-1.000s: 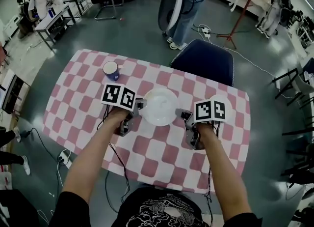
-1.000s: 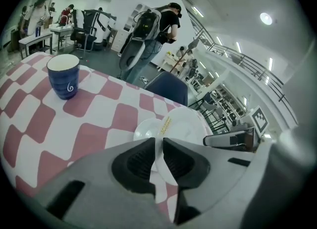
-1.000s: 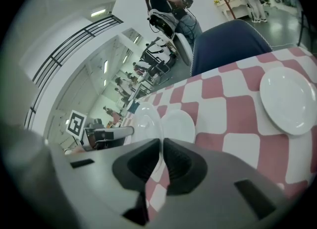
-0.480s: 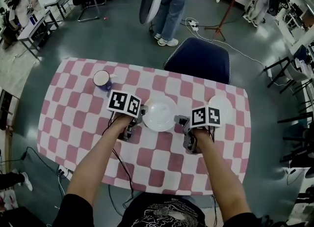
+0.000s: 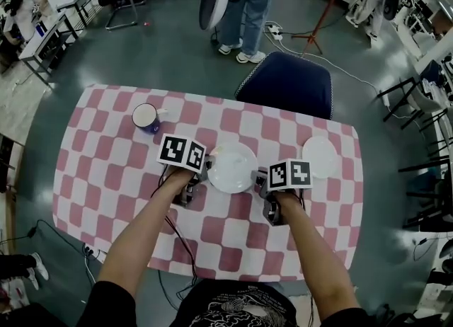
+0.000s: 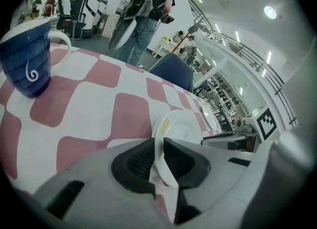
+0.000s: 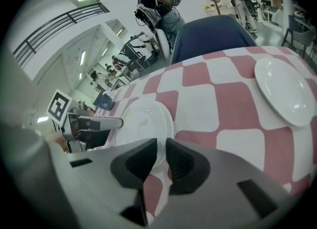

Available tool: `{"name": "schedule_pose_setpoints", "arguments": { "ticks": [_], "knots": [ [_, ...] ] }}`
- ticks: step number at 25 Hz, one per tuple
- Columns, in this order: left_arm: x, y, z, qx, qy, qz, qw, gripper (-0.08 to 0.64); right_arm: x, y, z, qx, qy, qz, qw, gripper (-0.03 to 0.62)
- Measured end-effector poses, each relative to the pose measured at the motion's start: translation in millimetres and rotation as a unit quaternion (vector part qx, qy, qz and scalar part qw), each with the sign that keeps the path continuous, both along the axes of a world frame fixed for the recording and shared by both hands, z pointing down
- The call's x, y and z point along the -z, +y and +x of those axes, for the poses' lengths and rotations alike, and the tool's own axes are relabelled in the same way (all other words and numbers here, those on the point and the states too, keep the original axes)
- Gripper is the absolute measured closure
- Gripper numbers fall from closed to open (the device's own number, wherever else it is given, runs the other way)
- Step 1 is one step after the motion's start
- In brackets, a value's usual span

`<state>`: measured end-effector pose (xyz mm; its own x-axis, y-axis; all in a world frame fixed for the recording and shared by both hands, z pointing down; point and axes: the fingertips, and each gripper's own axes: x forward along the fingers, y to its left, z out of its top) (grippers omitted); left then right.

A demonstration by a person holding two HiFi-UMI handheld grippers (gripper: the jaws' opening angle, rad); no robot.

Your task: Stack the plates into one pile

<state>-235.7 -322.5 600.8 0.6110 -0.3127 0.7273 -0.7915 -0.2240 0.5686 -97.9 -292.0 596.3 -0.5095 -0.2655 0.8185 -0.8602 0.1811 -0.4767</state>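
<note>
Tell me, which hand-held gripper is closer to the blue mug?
Left. The left hand-held gripper grips the middle plate at the rim facing the blue mug; the right hand-held gripper, jaws just opening around the opposite rim, sits farther away.

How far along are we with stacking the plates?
Done: nothing stacked; the centre plate and right plate are apart. In hand: the left gripper clamps the centre plate's rim; the right gripper has just been opening its jaws, rim between them. Left: pile one plate on the other.
</note>
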Motion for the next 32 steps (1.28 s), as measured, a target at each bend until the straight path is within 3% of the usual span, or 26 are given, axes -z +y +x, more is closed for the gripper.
{"name": "schedule_pose_setpoints", "arguments": {
  "ticks": [4, 7, 18, 32],
  "knots": [
    [2, 0, 2, 0.003, 0.008, 0.002, 1.0000, 0.497, 1, -2, 3, -0.006, 0.007, 0.010, 1.000, 0.526],
    [5, 0, 5, 0.004, 0.017, 0.004, 0.9998, 0.448, 3, -3, 3, -0.012, -0.004, 0.017, 1.000, 0.483],
    [23, -4, 2, 0.002, -0.016, 0.049, 0.9986, 0.370, 23, -5, 14, -0.026, -0.018, 0.056, 0.998, 0.426],
    [96, -19, 98, -0.058, 0.004, 0.164, 0.9847, 0.344, 94, -8, 85, -0.081, -0.016, 0.164, 0.983, 0.382]
  ]
}}
